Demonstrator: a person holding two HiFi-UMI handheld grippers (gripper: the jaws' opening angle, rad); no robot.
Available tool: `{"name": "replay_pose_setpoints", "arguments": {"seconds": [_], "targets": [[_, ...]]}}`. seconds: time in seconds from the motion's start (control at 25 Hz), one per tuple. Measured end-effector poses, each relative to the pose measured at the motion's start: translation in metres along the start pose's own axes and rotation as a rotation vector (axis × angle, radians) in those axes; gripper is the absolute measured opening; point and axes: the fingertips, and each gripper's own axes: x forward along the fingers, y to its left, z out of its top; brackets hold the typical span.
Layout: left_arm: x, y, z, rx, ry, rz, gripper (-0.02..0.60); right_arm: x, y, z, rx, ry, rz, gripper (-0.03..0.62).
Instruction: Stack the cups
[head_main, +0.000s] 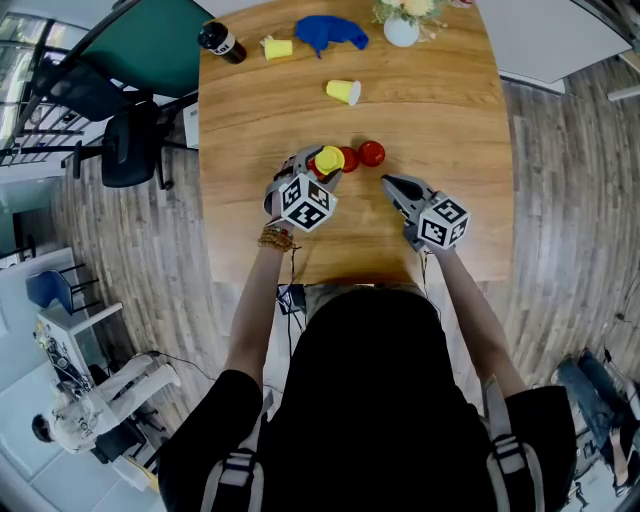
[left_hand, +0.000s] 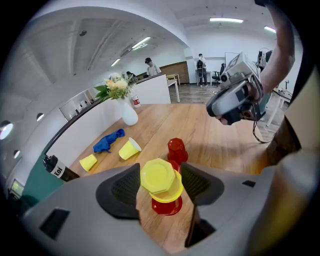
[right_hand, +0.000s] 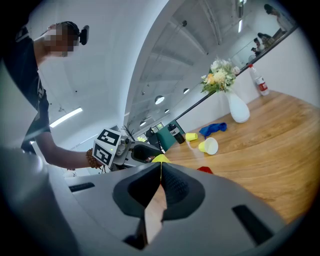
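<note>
Left gripper (head_main: 322, 166) jaws gape around an upturned yellow plastic cup (left_hand: 159, 176) capping a red plastic cup (left_hand: 166, 206) on the wooden table (head_main: 440, 110); a second red cup (left_hand: 176, 150) stands beside. Right gripper (head_main: 388, 182) hovers near, jaws together, empty; a tipped yellow cup (head_main: 343, 91) lies beyond

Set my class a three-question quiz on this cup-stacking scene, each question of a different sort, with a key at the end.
1. True or false: the right gripper has its jaws together with nothing between them.
2. Choose one: the upside-down yellow cup between the jaws of the left gripper sits on A) a red cup, B) the blue cloth, C) the vase.
3. Short answer: how many yellow cups are on the table in all?

Key: 1 true; 2 A; 3 three.
</note>
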Motion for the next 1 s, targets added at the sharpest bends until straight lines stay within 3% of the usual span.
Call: {"name": "replay_pose_setpoints", "arguments": {"seconds": [0.28,0.76,1.0], "targets": [[-0.017,0.014,0.009,-0.175,-0.111,0.009,0.267,-0.001,0.000,-0.001,-0.010,0.004,0.004,0.012],[-0.071,0.036,0.033,-0.370,-0.384,0.154,0.267,0.009,-0.024,0.033,-0.114,0.032,-0.001,0.023],[-0.079,0.037,0.024,-0.463,-0.417,0.196,0.267,0.026,-0.033,0.059,-0.171,0.062,-0.016,0.026]]}}
